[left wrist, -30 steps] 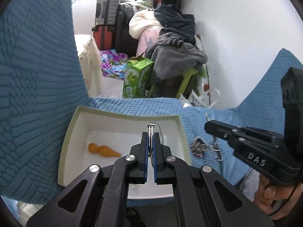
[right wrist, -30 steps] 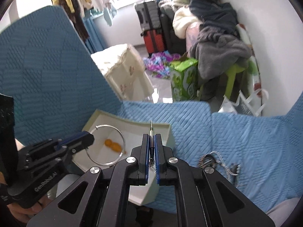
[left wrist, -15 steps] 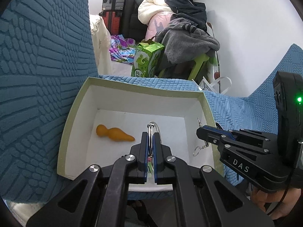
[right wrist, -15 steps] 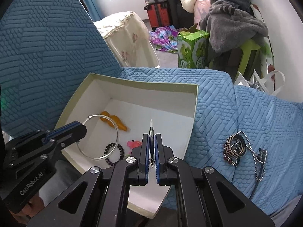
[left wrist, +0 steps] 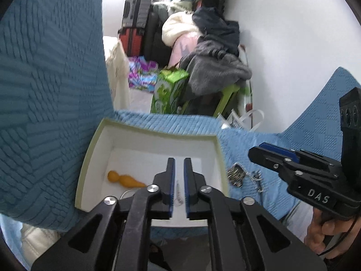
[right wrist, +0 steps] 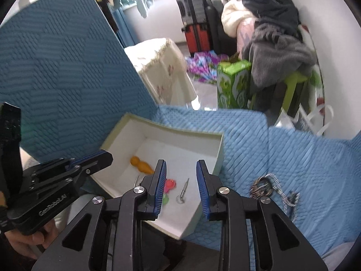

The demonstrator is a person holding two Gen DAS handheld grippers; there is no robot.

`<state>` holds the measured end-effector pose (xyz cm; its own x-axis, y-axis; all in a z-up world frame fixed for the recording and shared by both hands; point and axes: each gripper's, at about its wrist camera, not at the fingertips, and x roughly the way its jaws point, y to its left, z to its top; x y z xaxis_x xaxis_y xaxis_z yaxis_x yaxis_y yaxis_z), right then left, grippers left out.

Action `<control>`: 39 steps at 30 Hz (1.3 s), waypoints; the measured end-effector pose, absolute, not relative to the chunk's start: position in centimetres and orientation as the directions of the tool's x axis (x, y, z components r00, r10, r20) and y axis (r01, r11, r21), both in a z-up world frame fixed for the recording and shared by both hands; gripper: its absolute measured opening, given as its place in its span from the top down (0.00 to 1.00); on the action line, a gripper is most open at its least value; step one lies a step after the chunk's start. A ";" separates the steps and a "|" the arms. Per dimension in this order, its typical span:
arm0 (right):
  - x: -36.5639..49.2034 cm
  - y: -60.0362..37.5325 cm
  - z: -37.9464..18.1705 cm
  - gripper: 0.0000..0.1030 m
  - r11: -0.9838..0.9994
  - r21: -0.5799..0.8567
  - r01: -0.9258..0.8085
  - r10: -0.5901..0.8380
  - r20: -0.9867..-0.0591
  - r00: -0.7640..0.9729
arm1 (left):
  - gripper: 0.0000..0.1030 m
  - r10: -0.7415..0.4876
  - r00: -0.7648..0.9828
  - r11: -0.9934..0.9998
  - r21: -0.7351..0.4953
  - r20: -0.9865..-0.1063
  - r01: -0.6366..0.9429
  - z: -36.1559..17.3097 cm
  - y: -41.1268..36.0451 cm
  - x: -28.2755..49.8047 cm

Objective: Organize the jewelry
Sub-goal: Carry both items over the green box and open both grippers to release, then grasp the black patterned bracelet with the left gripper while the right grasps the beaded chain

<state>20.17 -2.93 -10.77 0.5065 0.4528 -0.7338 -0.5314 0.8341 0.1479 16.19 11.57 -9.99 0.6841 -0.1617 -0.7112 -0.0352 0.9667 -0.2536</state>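
Both grippers hover over the box [right wrist: 220, 151] at frame centre. The left gripper [left wrist: 178, 160] stands slightly apart with nothing between its pads; its jaws have just been opening. The right gripper [right wrist: 181, 166] stands wider apart, also empty, its jaws likewise just opened. Inside the box lie the orange piece [right wrist: 141, 165], a pink piece [right wrist: 169, 185], a pin [right wrist: 183, 190] and a hoop [left wrist: 126, 194], mostly hidden. Still outside, right of the box on the blue cover [right wrist: 315, 169]: a pendant [right wrist: 260, 188] with chain [right wrist: 281, 192]. Judged: partly done; that pendant remains.
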 end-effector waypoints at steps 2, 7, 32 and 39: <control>19.8 -3.7 -9.1 0.75 0.831 0.146 -0.536 0.463 -0.715 0.524 | 0.78 -0.157 0.704 0.968 -0.250 -0.693 -0.030 -8.7 10.8 15.8; 18.4 -6.4 -5.1 0.75 0.833 0.131 -0.538 0.479 -0.658 0.581 | 0.75 -0.162 0.739 0.973 -0.232 -0.654 0.009 -5.2 8.5 14.7; 18.7 -17.8 -8.5 0.75 0.882 0.059 -0.467 0.386 -0.659 0.645 | 0.30 -0.224 0.781 0.961 -0.265 -0.583 0.078 -5.9 0.1 16.2; 21.1 -19.6 -14.5 0.75 0.896 0.017 -0.445 0.328 -0.702 0.633 | 0.43 -0.280 0.725 0.951 -0.287 -0.630 0.118 -12.2 -2.4 18.9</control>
<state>21.13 -19.64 -14.55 0.6327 0.3275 -0.7017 -0.4445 0.8956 0.0172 18.90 -2.40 -12.20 0.7248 -0.2799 -0.6295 0.1184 0.9507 -0.2865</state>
